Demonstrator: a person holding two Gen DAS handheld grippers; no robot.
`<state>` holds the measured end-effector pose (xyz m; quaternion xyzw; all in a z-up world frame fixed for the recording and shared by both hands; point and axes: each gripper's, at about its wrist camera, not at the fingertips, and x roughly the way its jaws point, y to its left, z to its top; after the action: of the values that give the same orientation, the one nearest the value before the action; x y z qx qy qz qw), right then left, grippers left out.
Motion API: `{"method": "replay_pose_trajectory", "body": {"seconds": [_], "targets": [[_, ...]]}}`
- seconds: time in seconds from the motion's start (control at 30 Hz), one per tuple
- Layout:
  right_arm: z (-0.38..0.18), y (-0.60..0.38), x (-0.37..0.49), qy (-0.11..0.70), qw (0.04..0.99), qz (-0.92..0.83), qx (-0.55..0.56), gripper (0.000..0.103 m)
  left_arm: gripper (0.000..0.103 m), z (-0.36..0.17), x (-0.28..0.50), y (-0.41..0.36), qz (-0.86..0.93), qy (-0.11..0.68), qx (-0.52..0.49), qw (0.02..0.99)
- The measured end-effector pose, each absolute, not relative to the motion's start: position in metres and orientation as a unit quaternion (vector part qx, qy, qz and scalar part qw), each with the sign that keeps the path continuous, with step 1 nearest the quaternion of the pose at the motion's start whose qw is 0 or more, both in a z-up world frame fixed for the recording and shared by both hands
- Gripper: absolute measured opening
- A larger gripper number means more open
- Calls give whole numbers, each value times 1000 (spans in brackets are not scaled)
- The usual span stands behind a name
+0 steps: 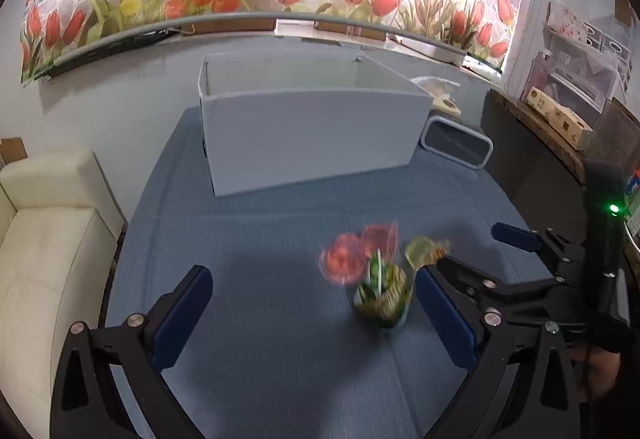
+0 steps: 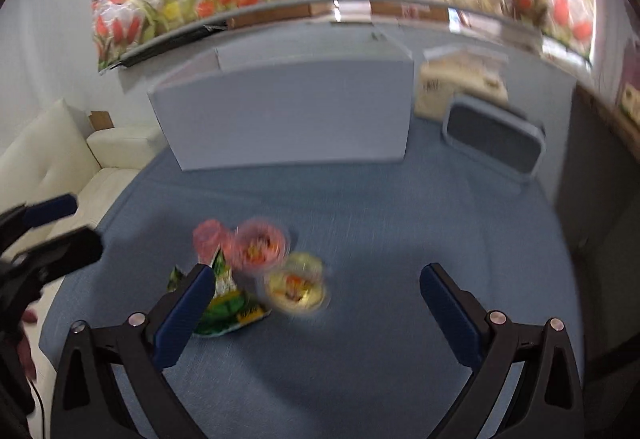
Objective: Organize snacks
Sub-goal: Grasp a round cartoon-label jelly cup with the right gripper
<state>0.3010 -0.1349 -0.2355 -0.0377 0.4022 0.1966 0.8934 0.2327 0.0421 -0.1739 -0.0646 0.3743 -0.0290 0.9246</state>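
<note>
I am holding both tongs wide open and empty: left gripper, right gripper. The snacks are sitting bunched on the blue tablecloth before the white box: a green packet, two red jelly cups, a yellow one. Both views are blurring, so I am risking knocking cups apart or pinching two together

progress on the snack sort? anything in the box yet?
Done: nothing visibly. The white box shows only bare inner walls; its floor is hidden. In hand: nothing. The left gripper and right gripper are both open over the blue tablecloth. Left: all snacks, still clustered there: two red jelly cups, a yellow jelly cup and a green snack bag.
</note>
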Motion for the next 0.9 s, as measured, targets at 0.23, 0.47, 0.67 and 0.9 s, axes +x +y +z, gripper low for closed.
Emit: {"method": "replay_pose_trajectory", "body": {"seconds": [0.23,0.47,0.67,0.9], "targets": [[-246,-128,297,406,889,210,-23,103,103,-176,214,45,-20,381,-58,922],[-267,-124,311,442,873,203,-25,73,103,-180,210,42,-25,387,-58,920],[-273,-124,318,442,872,206,-33,50,103,-193,214,38,-27,403,-50,913],[-269,-124,309,431,877,206,-49,47,103,-196,218,37,-28,404,-53,913]]}}
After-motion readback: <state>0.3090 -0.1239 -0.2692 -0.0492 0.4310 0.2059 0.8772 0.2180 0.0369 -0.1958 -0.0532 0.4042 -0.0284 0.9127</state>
